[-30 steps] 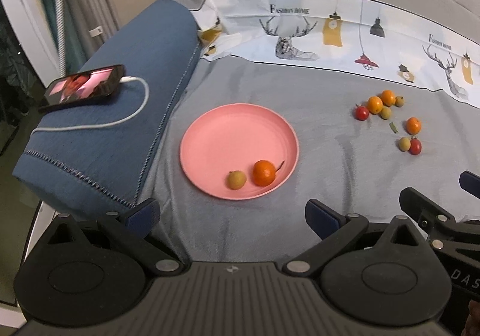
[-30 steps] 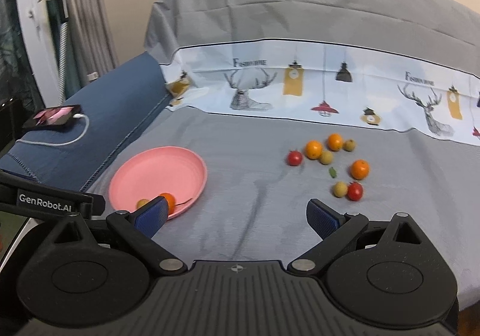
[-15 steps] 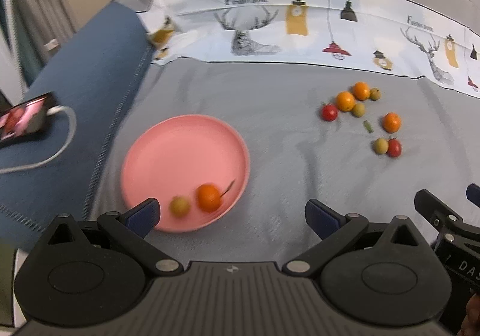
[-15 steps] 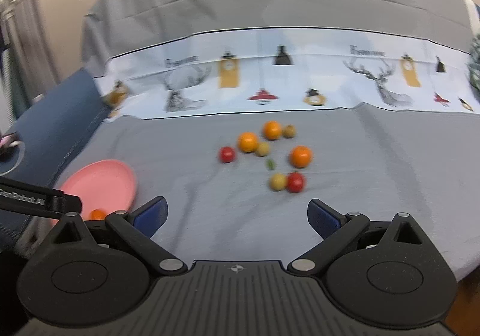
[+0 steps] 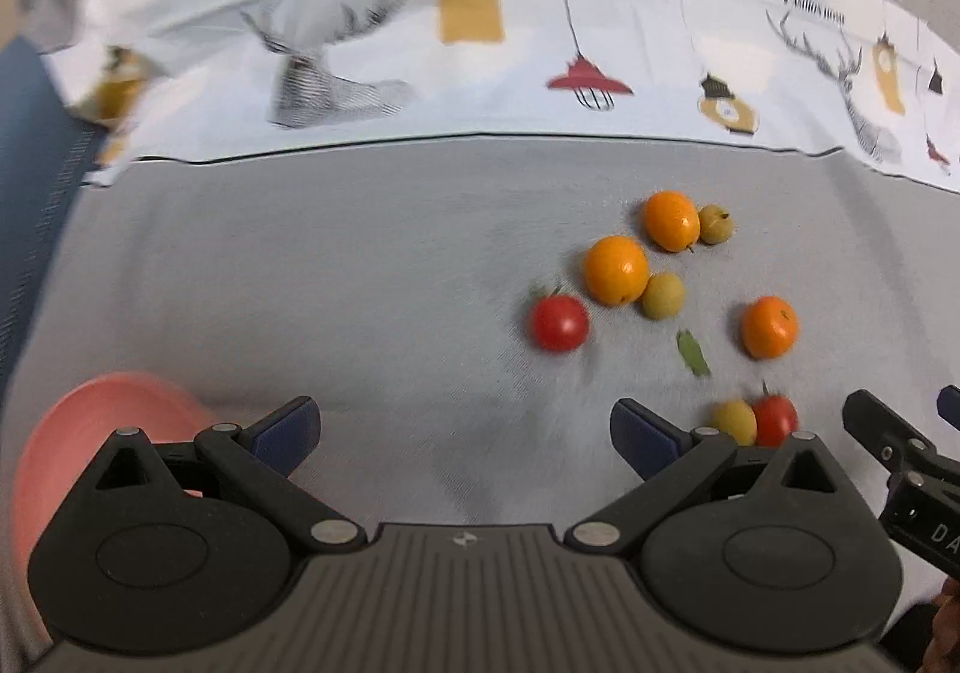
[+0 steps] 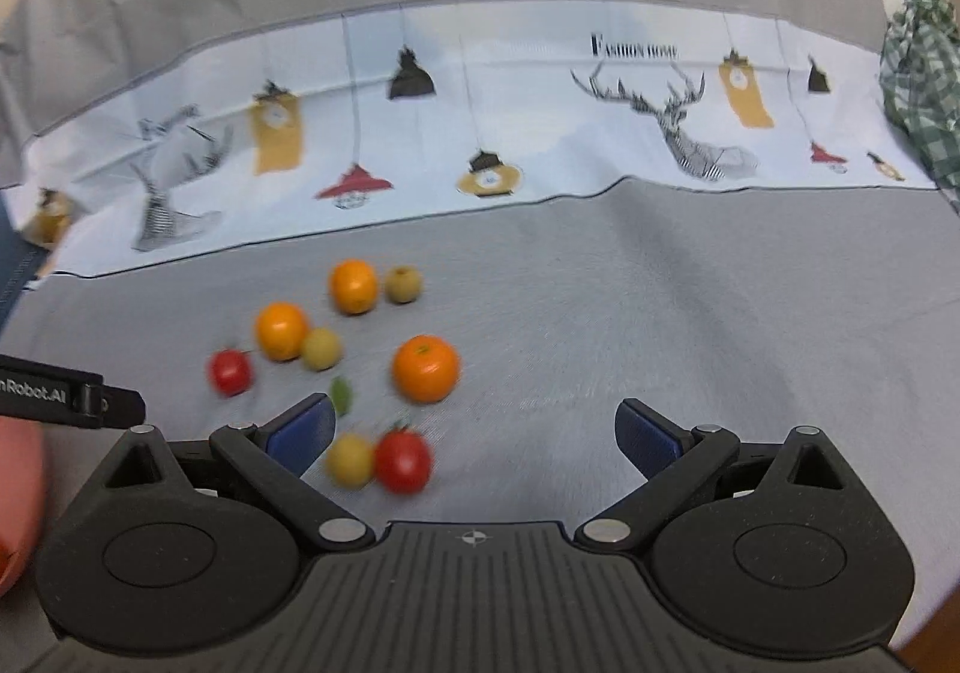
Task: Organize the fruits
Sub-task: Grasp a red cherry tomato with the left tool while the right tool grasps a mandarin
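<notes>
Approach step is judged in hand. Left gripper [image 5: 462, 427] and right gripper [image 6: 474, 427] are held wide, empty, above the grey cloth [image 5: 360, 283]. Loose fruits [image 6: 360, 361] lie clustered; pink plate [image 5: 90, 421] sits left. Next, the nearest red tomato [image 6: 403, 460] must be straddled before closing.

grey sheet [image 5: 360, 283], green checked cloth [image 6: 921, 72]
</notes>
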